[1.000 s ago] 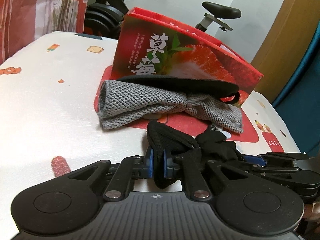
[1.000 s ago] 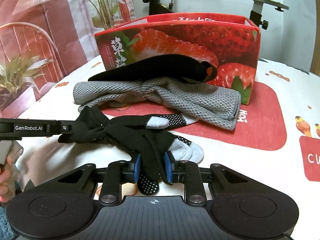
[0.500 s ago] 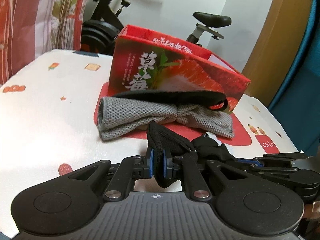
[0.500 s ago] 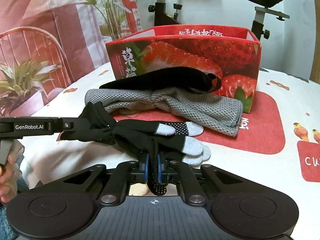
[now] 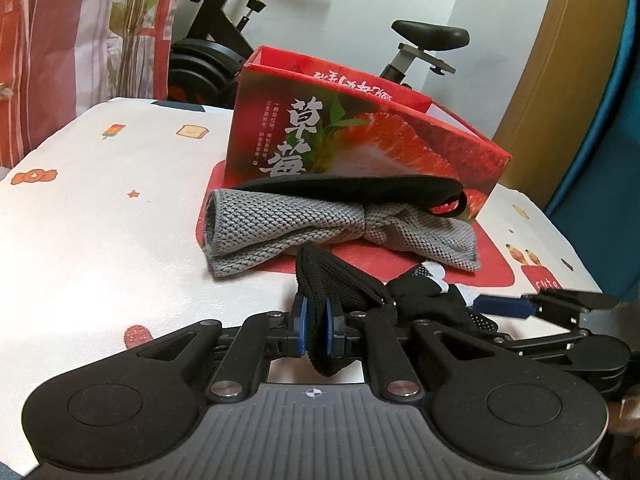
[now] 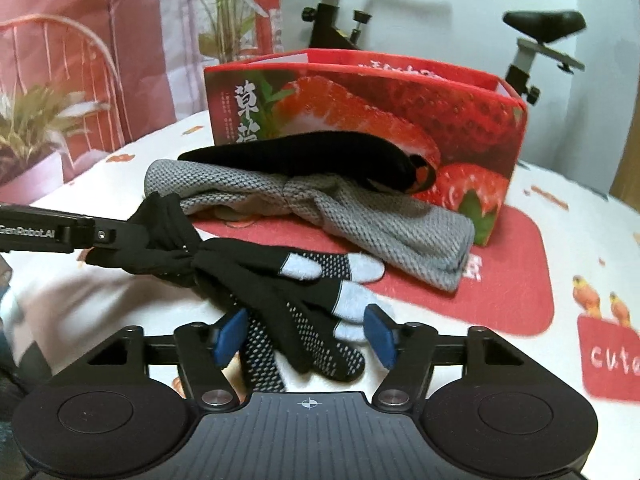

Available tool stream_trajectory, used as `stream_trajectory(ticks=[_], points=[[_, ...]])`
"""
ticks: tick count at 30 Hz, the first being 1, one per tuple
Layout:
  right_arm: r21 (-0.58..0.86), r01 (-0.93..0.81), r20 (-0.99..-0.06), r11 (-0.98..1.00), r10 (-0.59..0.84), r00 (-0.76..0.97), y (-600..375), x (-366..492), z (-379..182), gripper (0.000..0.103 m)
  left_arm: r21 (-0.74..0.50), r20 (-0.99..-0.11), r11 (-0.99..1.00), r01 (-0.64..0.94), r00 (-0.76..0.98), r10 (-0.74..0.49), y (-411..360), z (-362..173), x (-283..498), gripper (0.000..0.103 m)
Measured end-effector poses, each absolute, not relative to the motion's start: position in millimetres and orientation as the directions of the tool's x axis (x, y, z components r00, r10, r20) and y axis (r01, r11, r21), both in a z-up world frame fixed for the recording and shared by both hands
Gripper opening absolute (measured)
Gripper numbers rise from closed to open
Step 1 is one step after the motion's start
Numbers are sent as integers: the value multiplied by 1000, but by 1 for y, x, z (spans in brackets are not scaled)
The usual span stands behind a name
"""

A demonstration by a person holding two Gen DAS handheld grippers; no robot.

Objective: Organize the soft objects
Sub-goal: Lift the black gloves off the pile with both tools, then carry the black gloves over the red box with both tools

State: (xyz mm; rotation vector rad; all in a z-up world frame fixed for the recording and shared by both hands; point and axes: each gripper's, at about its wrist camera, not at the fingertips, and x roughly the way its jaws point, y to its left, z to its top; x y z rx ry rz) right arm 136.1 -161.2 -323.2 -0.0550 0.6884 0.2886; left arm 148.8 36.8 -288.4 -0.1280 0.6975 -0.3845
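A black glove (image 6: 260,280) with grey fingertips and white grip dots lies stretched across the white patterned tablecloth (image 6: 520,208). My left gripper (image 5: 316,322) is shut on its ribbed cuff (image 5: 336,276) and shows at the left in the right wrist view (image 6: 132,238). My right gripper (image 6: 305,336) has its jaws opening. The glove's fingers lie between the blue pads (image 6: 380,334), which do not press on them. Behind it, a grey knitted cloth (image 6: 360,216) carries a black soft piece (image 6: 304,156). Both rest against the red strawberry box (image 6: 460,120), which is open at the top.
The box stands on a red mat (image 6: 516,280) on the tablecloth. An exercise bike (image 6: 536,36) stands behind the table, with potted plants (image 6: 32,128) and a red-and-white wall at the left. Bare tablecloth (image 5: 100,220) lies left of the grey cloth.
The right jaws closed tight on the glove's fingers half a second ago and have since spread apart, leaving the fingers loose between them. The left gripper kept its hold on the cuff.
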Motion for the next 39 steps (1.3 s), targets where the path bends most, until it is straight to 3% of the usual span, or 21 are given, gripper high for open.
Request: stream_trajectory(ticks=[4, 9, 11, 13, 16, 18, 24, 33, 39], points=[[5, -334, -640, 943, 259, 723, -156, 148, -324, 81, -234, -601, 926, 297, 704, -377, 38, -289, 148, 10], [51, -357, -668, 933, 298, 682, -160, 159, -333, 82, -224, -598, 930, 291, 713, -366, 39, -289, 148, 10], [70, -351, -658, 934, 307, 688, -164, 158, -333, 74, -220, -598, 931, 292, 713, -365, 38, -289, 148, 10], [101, -351, -646, 931, 329, 689, -169, 157, -332, 44, -219, -599, 931, 291, 714, -364, 38, -289, 148, 10], [102, -364, -638, 926, 341, 690, -167, 152, -331, 25, -225, -602, 930, 292, 709, -368, 38, -290, 149, 10], [96, -368, -635, 925, 342, 693, -164, 149, -330, 20, -224, -605, 928, 298, 704, -372, 36, -291, 150, 10], [160, -346, -595, 925, 370, 714, -172, 139, -314, 12, -235, -597, 928, 290, 710, -373, 39, -289, 149, 10], [186, -346, -476, 919, 393, 787, -181, 132, -265, 11, -259, -515, 917, 302, 760, -396, 44, -258, 141, 10], [130, -367, -431, 921, 386, 815, -181, 137, -235, 11, -273, -443, 906, 322, 794, -416, 47, -228, 141, 10]])
